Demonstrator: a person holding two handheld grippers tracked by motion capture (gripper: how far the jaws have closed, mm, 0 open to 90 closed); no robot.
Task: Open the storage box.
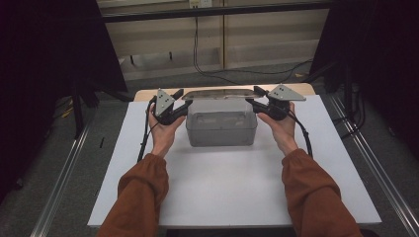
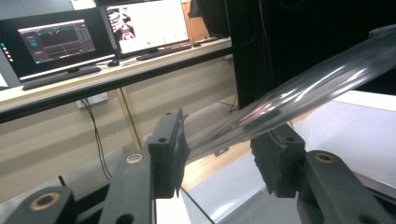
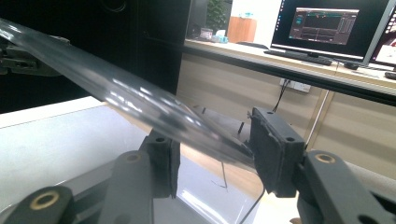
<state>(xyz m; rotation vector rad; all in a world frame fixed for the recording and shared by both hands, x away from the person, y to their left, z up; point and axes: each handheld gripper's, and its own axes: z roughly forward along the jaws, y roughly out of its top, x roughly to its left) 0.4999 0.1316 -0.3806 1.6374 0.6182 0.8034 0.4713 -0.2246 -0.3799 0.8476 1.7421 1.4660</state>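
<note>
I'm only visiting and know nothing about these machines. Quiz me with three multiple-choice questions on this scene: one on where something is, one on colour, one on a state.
1. Where is the clear lid?
A. held above the clear box
B. on the floor
C. under the table

2. What colour are the sleeves?
A. blue
B. rust orange
C. white

3. Is the box covered?
A. lid pressed shut
B. wrapped in cloth
C. lid raised off it

Answers:
1. A, the left gripper and right gripper carry its ends over the box.
2. B, both forearms show it.
3. C, the lid floats above the rim.

clear lid (image 1: 217, 94), translucent grey box (image 1: 221, 129), white table (image 1: 237, 192)
</note>
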